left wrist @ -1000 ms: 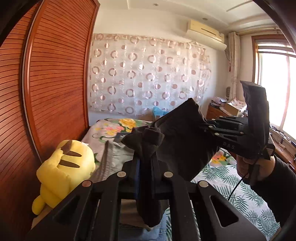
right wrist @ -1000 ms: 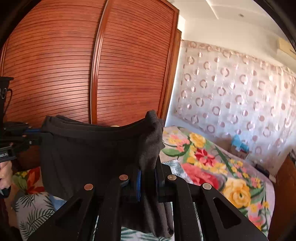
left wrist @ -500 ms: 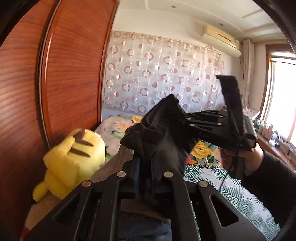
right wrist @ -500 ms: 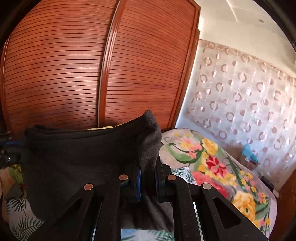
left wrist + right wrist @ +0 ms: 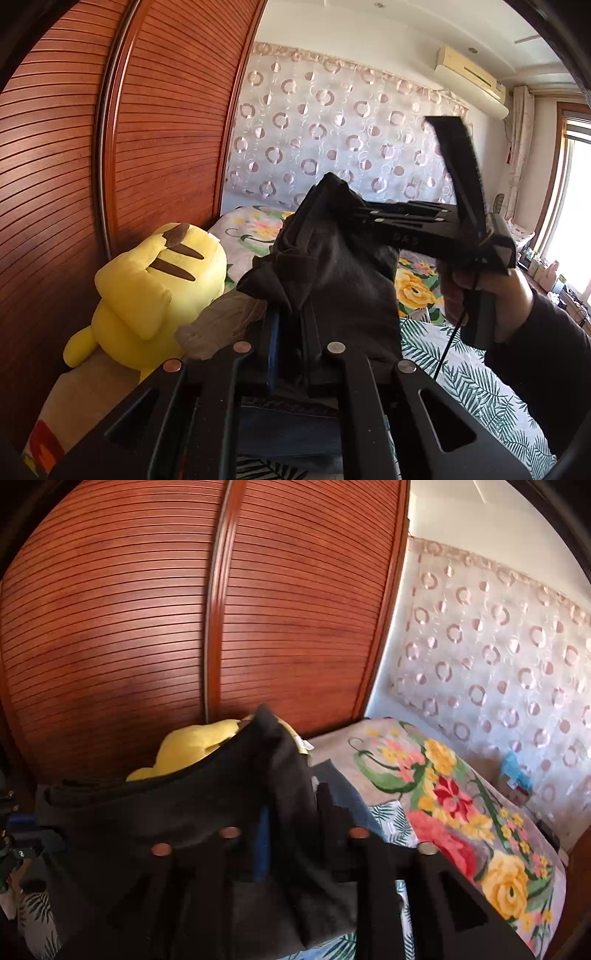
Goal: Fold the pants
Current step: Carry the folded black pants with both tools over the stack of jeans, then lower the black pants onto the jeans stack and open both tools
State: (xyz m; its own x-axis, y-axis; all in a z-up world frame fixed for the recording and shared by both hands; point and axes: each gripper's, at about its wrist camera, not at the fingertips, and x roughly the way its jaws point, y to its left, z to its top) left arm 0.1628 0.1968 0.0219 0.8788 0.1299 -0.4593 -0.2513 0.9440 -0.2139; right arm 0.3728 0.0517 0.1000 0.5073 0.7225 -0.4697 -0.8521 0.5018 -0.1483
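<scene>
Black pants (image 5: 343,280) hang bunched between my two grippers above the bed. My left gripper (image 5: 291,321) is shut on one gathered corner of the waist, and cloth spills over its fingers. In the left wrist view my right gripper (image 5: 351,216) comes in from the right, held by a hand (image 5: 491,295), its tips at the pants' raised corner. In the right wrist view the right gripper (image 5: 293,812) has its jaws opening. The pants (image 5: 166,823) still lie between them, against the blue-padded finger, with a gap to the other finger. The left gripper (image 5: 11,827) shows at the far left edge.
A yellow plush toy (image 5: 155,284) sits against the slatted wooden wardrobe (image 5: 110,147) on the left. Under the pants lie blue jeans (image 5: 288,424) and a beige garment (image 5: 221,325). The bed (image 5: 461,812) has a flowered and leaf-print sheet. A curtain with rings hangs behind.
The two grippers have come closer together and the pants between them have gone slack and bunched. The right gripper's fingers have spread apart. The left gripper has sunk a little.
</scene>
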